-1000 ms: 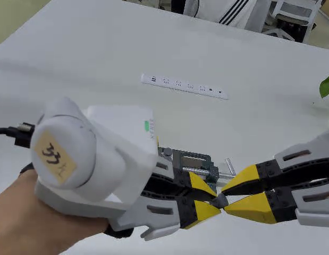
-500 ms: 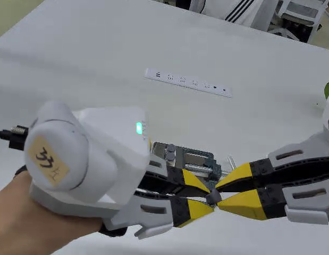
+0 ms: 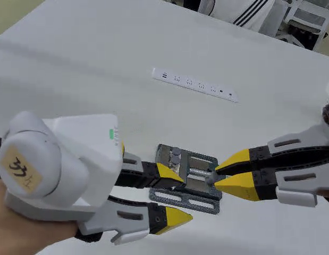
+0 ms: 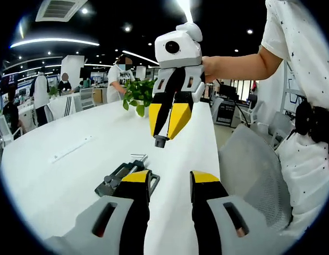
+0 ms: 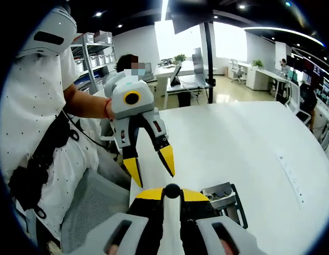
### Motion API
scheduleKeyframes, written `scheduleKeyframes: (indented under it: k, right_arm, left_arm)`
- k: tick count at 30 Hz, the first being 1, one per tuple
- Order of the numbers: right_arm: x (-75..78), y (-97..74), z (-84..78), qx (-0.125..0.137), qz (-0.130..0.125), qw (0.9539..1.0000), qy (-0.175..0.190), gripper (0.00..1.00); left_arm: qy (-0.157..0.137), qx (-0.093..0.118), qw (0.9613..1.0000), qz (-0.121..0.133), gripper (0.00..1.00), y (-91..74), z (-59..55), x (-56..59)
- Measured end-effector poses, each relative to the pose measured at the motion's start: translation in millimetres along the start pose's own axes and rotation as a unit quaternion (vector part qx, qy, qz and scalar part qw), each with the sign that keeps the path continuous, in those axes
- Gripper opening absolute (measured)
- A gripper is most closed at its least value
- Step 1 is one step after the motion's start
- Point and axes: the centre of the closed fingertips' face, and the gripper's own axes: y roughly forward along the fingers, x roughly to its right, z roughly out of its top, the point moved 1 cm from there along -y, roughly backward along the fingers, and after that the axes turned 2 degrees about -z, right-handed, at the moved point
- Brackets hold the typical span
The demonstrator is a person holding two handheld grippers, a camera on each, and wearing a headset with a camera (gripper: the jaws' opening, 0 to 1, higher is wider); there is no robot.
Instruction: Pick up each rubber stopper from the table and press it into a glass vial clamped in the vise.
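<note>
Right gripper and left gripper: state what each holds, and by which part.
The right gripper pinches a grey rubber stopper by its sides at the jaw tips, one end poking out. The left gripper is open, holding nothing.
</note>
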Motion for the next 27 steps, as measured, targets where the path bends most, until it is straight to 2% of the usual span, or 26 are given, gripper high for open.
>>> scheduleKeyframes:
  k: [10,13,16,19,24,27]
  right_arm:
    - [31.7,18.9,0.2,-0.035,-0.029,0.9989,0.012,0.06]
    - [40.5,25.5,-2.1,-0.048,-0.035,0.9981,0.015,0.06]
    - [48.8,33.6,-5.9,-0.062,-0.04,0.9972,0.016,0.06]
    - [55.3,42.4,-10.3,-0.079,-0.044,0.9958,0.014,0.06]
    - [65.4,60.2,-22.3,-0.11,-0.047,0.9927,0.013,0.06]
    - [70.5,68.4,-31.9,-0.136,-0.05,0.9895,0.001,0.06]
  left_arm:
    - [-0.027,0.024,0.9985,0.041,0.56,-16.0,-11.6,-26.5]
    - [-0.028,0.03,0.9982,0.044,0.59,-19.1,-15.4,-31.0]
    - [-0.022,0.038,0.9978,0.05,0.66,-21.9,-18.8,-36.2]
    - [-0.022,0.037,0.9977,0.052,0.71,-24.0,-25.7,-41.7]
    - [-0.019,0.043,0.9974,0.054,0.85,-24.3,-32.5,-47.6]
    - [-0.019,0.044,0.9975,0.052,0.9,-23.8,-36.4,-50.9]
